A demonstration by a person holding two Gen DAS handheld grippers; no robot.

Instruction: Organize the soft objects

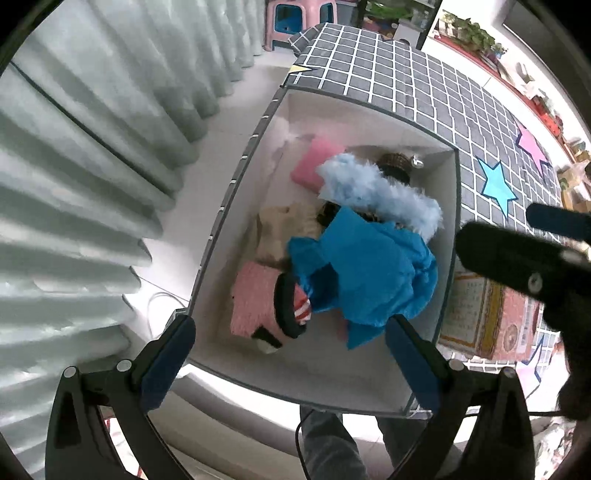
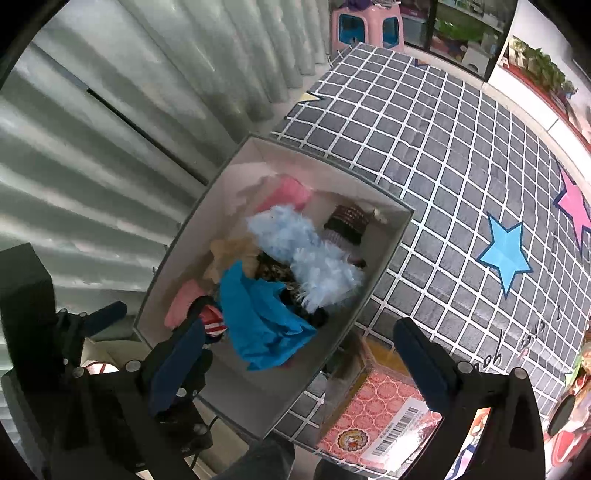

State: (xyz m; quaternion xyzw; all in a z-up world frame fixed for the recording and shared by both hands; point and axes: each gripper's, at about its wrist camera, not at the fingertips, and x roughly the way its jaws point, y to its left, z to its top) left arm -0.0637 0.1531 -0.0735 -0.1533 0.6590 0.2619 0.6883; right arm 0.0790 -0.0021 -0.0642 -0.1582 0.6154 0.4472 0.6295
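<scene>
A white storage box (image 1: 243, 177) (image 2: 369, 295) sits on the checked table and holds several soft things: a bright blue cloth (image 1: 369, 273) (image 2: 258, 321), a pale blue fluffy piece (image 1: 373, 192) (image 2: 306, 254), a pink knitted piece (image 1: 255, 299) (image 2: 183, 304), a pink pad (image 1: 314, 162) (image 2: 288, 194) and a beige plush (image 1: 284, 229) (image 2: 232, 251). My left gripper (image 1: 291, 365) hovers open and empty above the box's near end. My right gripper (image 2: 299, 365) is open and empty above the box's near right corner; it also shows in the left wrist view (image 1: 517, 258).
The table has a grey checked cloth (image 1: 424, 85) (image 2: 443, 155) with blue (image 2: 506, 251) and pink (image 2: 576, 206) paper stars. A red patterned carton (image 2: 369, 417) (image 1: 491, 317) lies right of the box. Pale curtains (image 1: 92, 166) hang at the left. A pink stool (image 2: 365, 26) stands beyond.
</scene>
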